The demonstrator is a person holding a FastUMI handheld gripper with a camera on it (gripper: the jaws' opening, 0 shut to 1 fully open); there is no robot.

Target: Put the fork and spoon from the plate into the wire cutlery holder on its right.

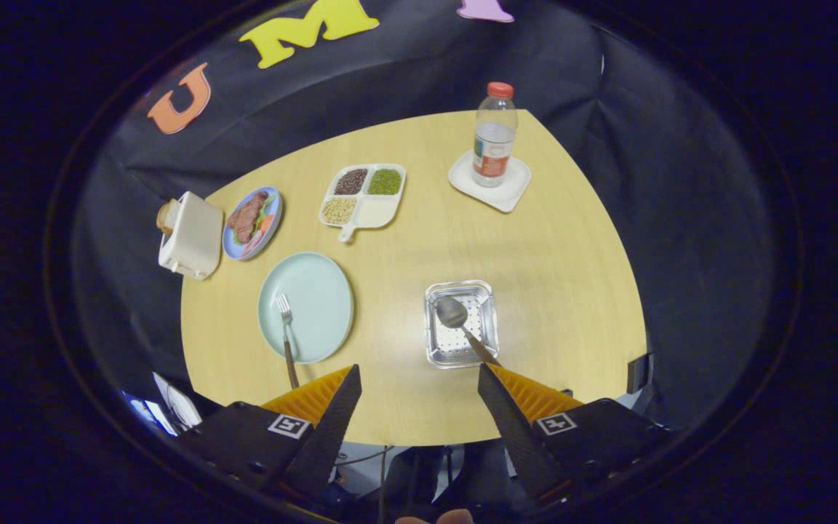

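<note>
From the gripper view, the spoon (454,314) already sits in the wire cutlery holder (461,324), its bowl over the perforated bottom and its handle leaning out over the holder's near rim toward the right finger. So the task looks half done; the fork (286,327) is the step in hand.

The gripper (419,386) hangs above the table's (419,240) near edge with its fingers spread wide and nothing between them. The fork lies on the pale green plate (306,307), tines pointing toward the far edge, its brown handle running off the plate's near rim and past it, ending just beside the left finger. Plate and holder stand well apart along the near side, the holder on the plate's right.

The next move, by my reckoning, calls for swinging left and down so both fingers straddle the fork's handle where it overhangs the rim, since that part offers room beneath. The fork is slim, with a metal head.
</note>
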